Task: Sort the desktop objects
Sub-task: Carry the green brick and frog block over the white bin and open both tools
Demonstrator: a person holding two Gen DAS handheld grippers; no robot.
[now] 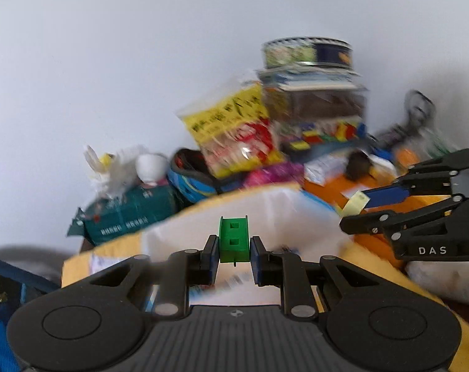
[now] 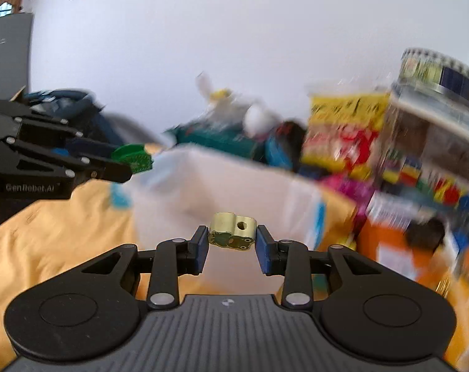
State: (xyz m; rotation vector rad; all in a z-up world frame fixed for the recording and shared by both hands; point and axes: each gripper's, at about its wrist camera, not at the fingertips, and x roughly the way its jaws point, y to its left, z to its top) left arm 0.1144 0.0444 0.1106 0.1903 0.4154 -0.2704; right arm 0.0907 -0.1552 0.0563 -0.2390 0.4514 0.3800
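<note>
Green block (image 1: 234, 239) between left tool (image 1: 234, 255) pads

At right of the left wrist view, "DAS" stands in white on the right hand-held gripper (image 1: 355, 214). At left of the right wrist view, the left hand-held gripper (image 2: 132, 159) bears "GenRobot.AI".

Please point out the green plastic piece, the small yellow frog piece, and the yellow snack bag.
green plastic piece (image 1: 233, 239): left wrist view, on its front face between the two square holes.
yellow frog piece (image 2: 232, 235): right wrist view, on the front edge, just above the frog picture.
yellow snack bag (image 1: 234, 127): left wrist view, on the printed middle.
</note>
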